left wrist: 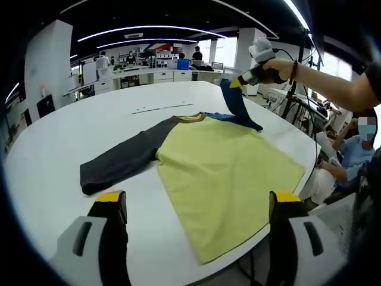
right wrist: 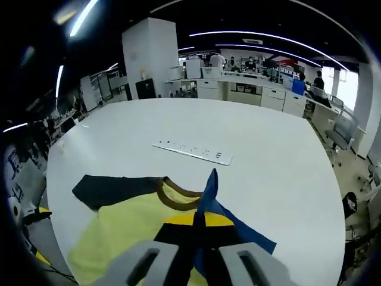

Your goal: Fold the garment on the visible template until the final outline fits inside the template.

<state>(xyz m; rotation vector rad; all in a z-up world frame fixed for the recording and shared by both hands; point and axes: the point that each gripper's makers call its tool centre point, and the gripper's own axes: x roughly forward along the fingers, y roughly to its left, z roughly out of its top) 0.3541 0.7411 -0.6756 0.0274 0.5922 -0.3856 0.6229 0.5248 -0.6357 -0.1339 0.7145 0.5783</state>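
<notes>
In the left gripper view, the left gripper (left wrist: 197, 205) is nearest, its two yellow-tipped jaws standing wide apart with nothing between them, hovering at the near edge of a large white table (left wrist: 71, 137). Just beyond the jaws a shirt (left wrist: 229, 173) lies flat on the table. Its body is pale yellow, with a brown collar (left wrist: 191, 118). A dark grey sleeve (left wrist: 122, 161) stretches flat to the left. The other sleeve, the blue sleeve (left wrist: 238, 107), is lifted off the table at the far right of the shirt, pinched at its end by the right gripper (left wrist: 236, 83), which a person's hand (left wrist: 275, 68) holds up above the table.

In the right gripper view, the right gripper (right wrist: 199, 221) has its jaws closed together on the blue sleeve (right wrist: 208, 190), which rises to a point between the yellow tips. Below it lie the yellow body, the collar (right wrist: 175, 201) and the dark sleeve (right wrist: 110, 189) on the table (right wrist: 268, 137). Farther out on the table lies a thin white strip (right wrist: 193, 151) with small dark marks. A corner of the left gripper shows at the table's left edge.

Beyond the table are white counters, a white pillar (right wrist: 152, 56), ceiling light strips, and people at desks. A seated person (left wrist: 351, 158) is just right of the table.
</notes>
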